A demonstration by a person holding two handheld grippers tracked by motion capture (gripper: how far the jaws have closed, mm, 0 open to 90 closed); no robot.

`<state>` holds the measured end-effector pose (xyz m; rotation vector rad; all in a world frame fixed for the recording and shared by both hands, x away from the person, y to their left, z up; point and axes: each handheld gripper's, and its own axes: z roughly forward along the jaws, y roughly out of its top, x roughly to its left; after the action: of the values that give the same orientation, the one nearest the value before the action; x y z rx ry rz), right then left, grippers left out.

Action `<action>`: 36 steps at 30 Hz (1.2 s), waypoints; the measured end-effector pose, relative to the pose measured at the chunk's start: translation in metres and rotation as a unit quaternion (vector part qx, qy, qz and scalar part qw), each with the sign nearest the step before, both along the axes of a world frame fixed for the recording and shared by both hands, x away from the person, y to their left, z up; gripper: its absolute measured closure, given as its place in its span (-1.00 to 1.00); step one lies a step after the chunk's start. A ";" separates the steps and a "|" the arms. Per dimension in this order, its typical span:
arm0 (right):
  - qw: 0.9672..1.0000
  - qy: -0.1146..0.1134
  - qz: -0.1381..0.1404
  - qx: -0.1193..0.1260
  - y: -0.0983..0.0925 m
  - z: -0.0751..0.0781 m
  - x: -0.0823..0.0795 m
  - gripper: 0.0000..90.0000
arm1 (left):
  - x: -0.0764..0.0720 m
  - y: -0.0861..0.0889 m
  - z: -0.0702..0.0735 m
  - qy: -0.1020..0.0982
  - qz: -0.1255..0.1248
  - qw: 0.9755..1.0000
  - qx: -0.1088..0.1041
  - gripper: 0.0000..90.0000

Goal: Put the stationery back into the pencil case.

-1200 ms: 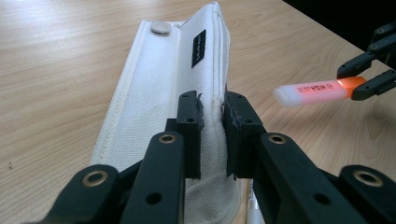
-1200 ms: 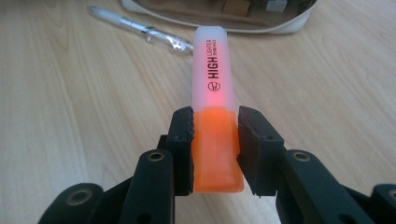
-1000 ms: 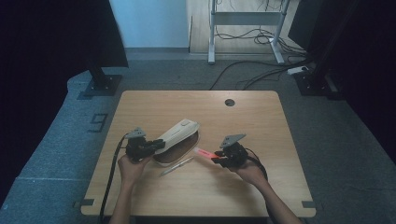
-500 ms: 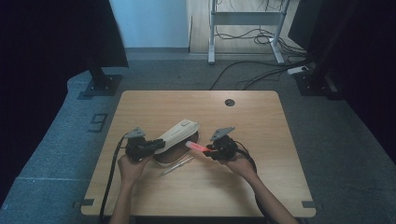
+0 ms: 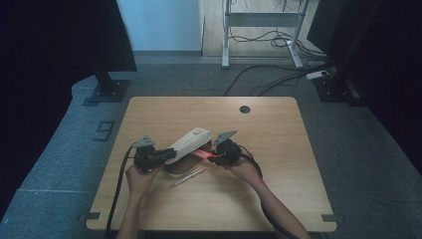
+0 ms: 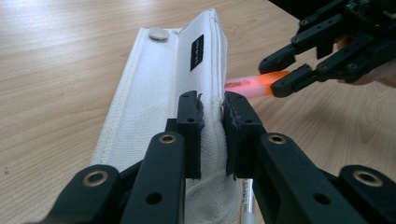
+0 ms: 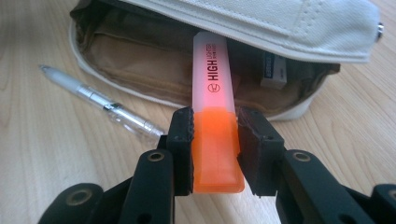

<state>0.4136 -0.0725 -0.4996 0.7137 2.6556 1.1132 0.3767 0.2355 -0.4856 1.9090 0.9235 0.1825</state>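
Between the right claw's point(image 7: 212, 135) jaws an orange highlighter point(image 7: 212, 93) is clamped, its tip entering the open pencil case point(image 7: 224, 60). Left claw point(image 6: 212, 123) pinches the case's flap, holding it open. A pen point(image 7: 98, 100) lies beside on the table point(image 5: 278, 149).

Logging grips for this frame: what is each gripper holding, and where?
Left gripper: pencil case, by its flap's edge. Right gripper: highlighter, by its orange end.

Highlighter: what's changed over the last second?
The right gripper carried the highlighter leftward until its tip entered the open pencil case. The left gripper stayed clamped on the case's flap, and the pen on the table stayed put.
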 end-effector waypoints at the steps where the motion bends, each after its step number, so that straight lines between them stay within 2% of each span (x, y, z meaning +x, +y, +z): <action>1: 1.000 0.000 0.002 -0.001 0.002 -0.001 0.001 0.47 | 0.000 0.000 0.000 0.000 0.000 1.000 -0.001 0.73; 17: 1.000 0.002 0.010 -0.003 0.033 -0.013 0.019 0.47 | 0.000 -0.003 -0.001 0.003 -0.008 1.000 -0.009 0.73; 30: 1.000 0.006 0.018 -0.010 0.044 -0.022 0.027 0.45 | 0.001 -0.004 -0.001 0.002 -0.010 1.000 -0.003 0.73; 32: 1.000 0.010 0.013 -0.007 0.042 -0.022 0.027 0.43 | 0.001 -0.003 -0.001 0.003 -0.010 1.000 -0.003 0.73; 33: 1.000 0.010 0.009 -0.009 0.042 -0.022 0.027 0.33 | 0.001 -0.003 -0.001 0.002 -0.009 1.000 -0.001 0.73; 36: 1.000 0.016 0.005 -0.008 0.038 -0.021 0.028 0.20 | 0.001 -0.003 -0.001 0.002 -0.009 1.000 0.000 0.73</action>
<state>0.4414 -0.0347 -0.5201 0.7228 2.6931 1.0918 0.3775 0.2320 -0.4871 1.9181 0.9085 0.1677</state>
